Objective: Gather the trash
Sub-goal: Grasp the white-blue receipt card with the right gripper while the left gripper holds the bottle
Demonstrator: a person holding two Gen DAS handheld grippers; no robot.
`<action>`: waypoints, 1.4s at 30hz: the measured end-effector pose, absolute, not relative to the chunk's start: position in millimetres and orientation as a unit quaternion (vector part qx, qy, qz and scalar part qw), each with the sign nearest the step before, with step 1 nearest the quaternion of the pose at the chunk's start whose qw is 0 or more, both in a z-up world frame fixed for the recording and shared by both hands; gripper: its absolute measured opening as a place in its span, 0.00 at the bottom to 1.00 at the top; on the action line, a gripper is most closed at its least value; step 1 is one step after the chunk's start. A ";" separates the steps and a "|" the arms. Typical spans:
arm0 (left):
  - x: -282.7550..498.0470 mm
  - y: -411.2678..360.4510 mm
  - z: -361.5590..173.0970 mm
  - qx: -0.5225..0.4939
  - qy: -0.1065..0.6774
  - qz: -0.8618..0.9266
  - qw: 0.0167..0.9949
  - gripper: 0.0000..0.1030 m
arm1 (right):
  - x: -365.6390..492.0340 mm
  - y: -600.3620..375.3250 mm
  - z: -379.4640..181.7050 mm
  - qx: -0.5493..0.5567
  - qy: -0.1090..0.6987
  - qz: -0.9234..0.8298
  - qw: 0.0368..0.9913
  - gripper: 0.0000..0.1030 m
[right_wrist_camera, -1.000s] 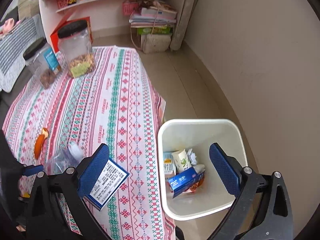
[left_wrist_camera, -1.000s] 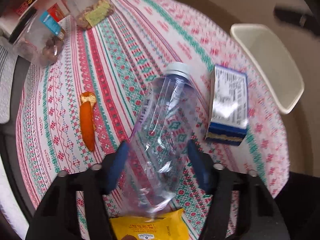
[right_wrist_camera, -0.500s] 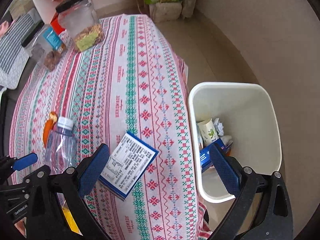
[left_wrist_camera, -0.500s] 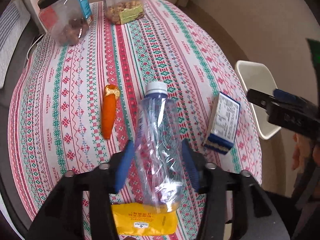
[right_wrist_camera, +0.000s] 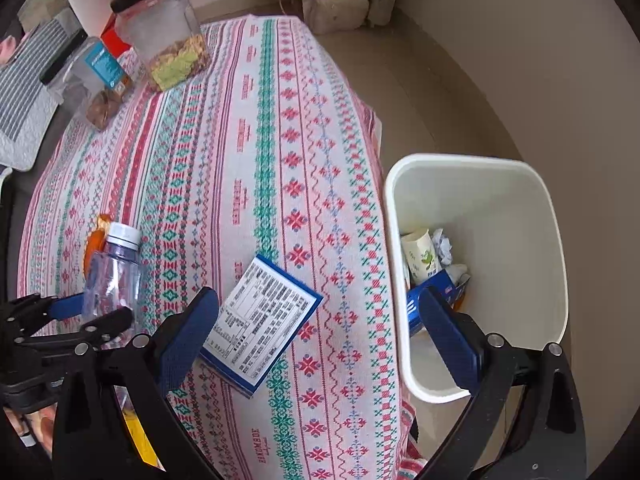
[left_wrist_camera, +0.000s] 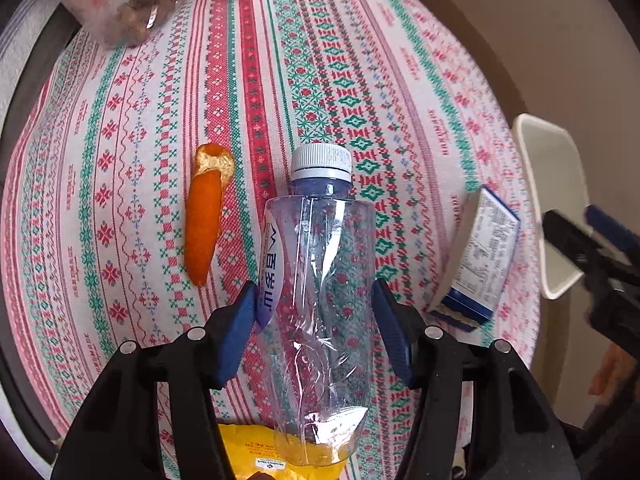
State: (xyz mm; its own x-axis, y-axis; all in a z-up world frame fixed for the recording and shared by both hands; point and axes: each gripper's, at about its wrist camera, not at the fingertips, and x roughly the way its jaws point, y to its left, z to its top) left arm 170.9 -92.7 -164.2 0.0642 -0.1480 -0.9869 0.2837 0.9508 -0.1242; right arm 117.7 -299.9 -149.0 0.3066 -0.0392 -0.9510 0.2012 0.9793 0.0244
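Clear plastic bottle (left_wrist_camera: 318, 280) between left hand-held gripper (left_wrist_camera: 316, 320) pads, jaws opening.
Bottle lies on worktop (left_wrist_camera: 340, 80) beside orange peel (left_wrist_camera: 204, 224); right hand-held gripper (right_wrist_camera: 320, 340) wide open, empty, over box (right_wrist_camera: 264, 320) near bin (right_wrist_camera: 520, 200).

bottle (left_wrist_camera: 320, 280): clear glossy plastic | tablecloth (left_wrist_camera: 320, 60): woven cloth | bin (right_wrist_camera: 500, 200): smooth plastic

My left wrist view: close, straight down on the patterned tablecloth (left_wrist_camera: 320, 80). My right wrist view: higher, steeply down over table edge and waste bin (right_wrist_camera: 476, 168). Shared: plastic bottle (left_wrist_camera: 320, 280), blue-edged carton (right_wrist_camera: 264, 320), bin.
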 end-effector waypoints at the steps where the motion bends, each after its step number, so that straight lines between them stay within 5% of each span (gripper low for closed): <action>1: 168.1 -86.4 -159.6 0.044 0.662 -0.147 0.734 0.56 | 118.1 -298.0 -151.4 0.071 0.588 -0.072 0.803 0.93; 18: 133.3 -7.7 -73.3 -0.035 0.536 -0.087 0.839 0.56 | 136.6 -253.0 -219.6 0.092 0.663 -0.051 0.741 0.88; 25: 133.8 4.8 -80.2 -0.040 0.541 -0.070 0.837 0.56 | 144.6 -228.0 -213.1 0.066 0.643 -0.051 0.761 0.61; 28: 133.7 8.3 -82.0 -0.042 0.541 -0.065 0.838 0.56 | 147.7 -214.4 -208.1 0.068 0.636 -0.032 0.768 0.56; 42: 136.1 19.8 -67.0 -0.081 0.478 -0.055 0.873 0.56 | 151.1 -164.3 -103.4 0.083 0.458 0.057 0.883 0.53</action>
State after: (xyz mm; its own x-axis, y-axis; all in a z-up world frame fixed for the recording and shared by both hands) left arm 136.1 19.8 -67.0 0.5368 -0.1738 -0.8256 0.0180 0.9807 -0.1948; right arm 151.1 -164.3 -103.4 0.5748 0.1764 -0.7991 -0.0244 0.9797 0.1987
